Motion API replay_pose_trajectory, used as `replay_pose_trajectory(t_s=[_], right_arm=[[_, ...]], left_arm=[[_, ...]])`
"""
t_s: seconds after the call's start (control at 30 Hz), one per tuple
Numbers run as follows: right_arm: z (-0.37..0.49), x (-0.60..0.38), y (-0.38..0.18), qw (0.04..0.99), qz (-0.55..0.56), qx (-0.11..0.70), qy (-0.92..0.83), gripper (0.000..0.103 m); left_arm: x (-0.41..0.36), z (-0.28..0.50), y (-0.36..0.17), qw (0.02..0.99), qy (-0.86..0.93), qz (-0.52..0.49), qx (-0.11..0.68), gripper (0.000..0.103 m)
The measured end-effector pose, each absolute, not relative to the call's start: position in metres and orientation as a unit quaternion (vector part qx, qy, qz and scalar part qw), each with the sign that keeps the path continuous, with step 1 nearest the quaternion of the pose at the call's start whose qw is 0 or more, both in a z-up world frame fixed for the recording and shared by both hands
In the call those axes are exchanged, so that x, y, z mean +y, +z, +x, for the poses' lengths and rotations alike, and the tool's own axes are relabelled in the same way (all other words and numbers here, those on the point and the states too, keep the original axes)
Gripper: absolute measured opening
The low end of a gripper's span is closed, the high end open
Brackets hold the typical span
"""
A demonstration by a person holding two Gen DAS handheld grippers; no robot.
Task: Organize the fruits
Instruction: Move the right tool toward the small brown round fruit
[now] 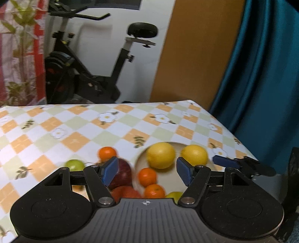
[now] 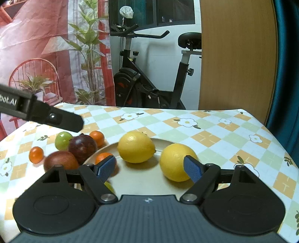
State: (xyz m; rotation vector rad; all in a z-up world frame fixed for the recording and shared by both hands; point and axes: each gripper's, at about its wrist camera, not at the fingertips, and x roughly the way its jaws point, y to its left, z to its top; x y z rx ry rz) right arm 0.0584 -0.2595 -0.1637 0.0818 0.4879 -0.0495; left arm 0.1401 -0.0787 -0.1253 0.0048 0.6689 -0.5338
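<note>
Black exercise bike (image 2: 149,74) against a white wall (image 1: 97,46), tan wooden panel (image 2: 237,56), teal curtain (image 1: 261,65), red printed backdrop (image 2: 37,46), possibly a window (image 2: 168,11) above.

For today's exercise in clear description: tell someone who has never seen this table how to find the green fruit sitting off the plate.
Start at the checked, flower-print tablecloth and find the round plate holding two lemons. To its left, off the plate, lies a cluster of fruit. The green fruit sits at the cluster's far side, beside the dark red apple, the only green one there among red and orange.
</note>
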Motion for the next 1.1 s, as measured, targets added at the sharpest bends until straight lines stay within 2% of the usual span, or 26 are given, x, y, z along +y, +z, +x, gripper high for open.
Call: replay_pose_trajectory(t_s=[0.63,0.73,0.8,0.87,0.97,1.1], right_arm=[[0.047,-0.196,-0.145,0.972,0.028,0.233,0.035,0.081],[0.043,-0.186,-0.149,0.969,0.050,0.239,0.048,0.069],[0.042,-0.179,-0.155,0.963,0.071,0.252,0.064,0.056],[0.042,-0.169,-0.160,0.957,0.077,0.265,0.083,0.052],[0.046,-0.150,-0.170,0.949,0.061,0.290,0.112,0.040],[0.053,-0.133,-0.179,0.941,0.050,0.308,0.134,0.037]], left_arm=[[0.009,0.115,-0.124,0.935,-0.171,-0.026,0.310,0.071],[0.017,0.110,-0.130,0.936,-0.162,-0.026,0.310,0.070],[0.024,0.109,-0.134,0.937,-0.155,-0.031,0.313,0.070],[0.029,0.110,-0.138,0.936,-0.148,-0.036,0.317,0.070],[0.037,0.109,-0.146,0.935,-0.142,-0.046,0.321,0.070],[0.045,0.105,-0.155,0.934,-0.135,-0.051,0.327,0.069]])
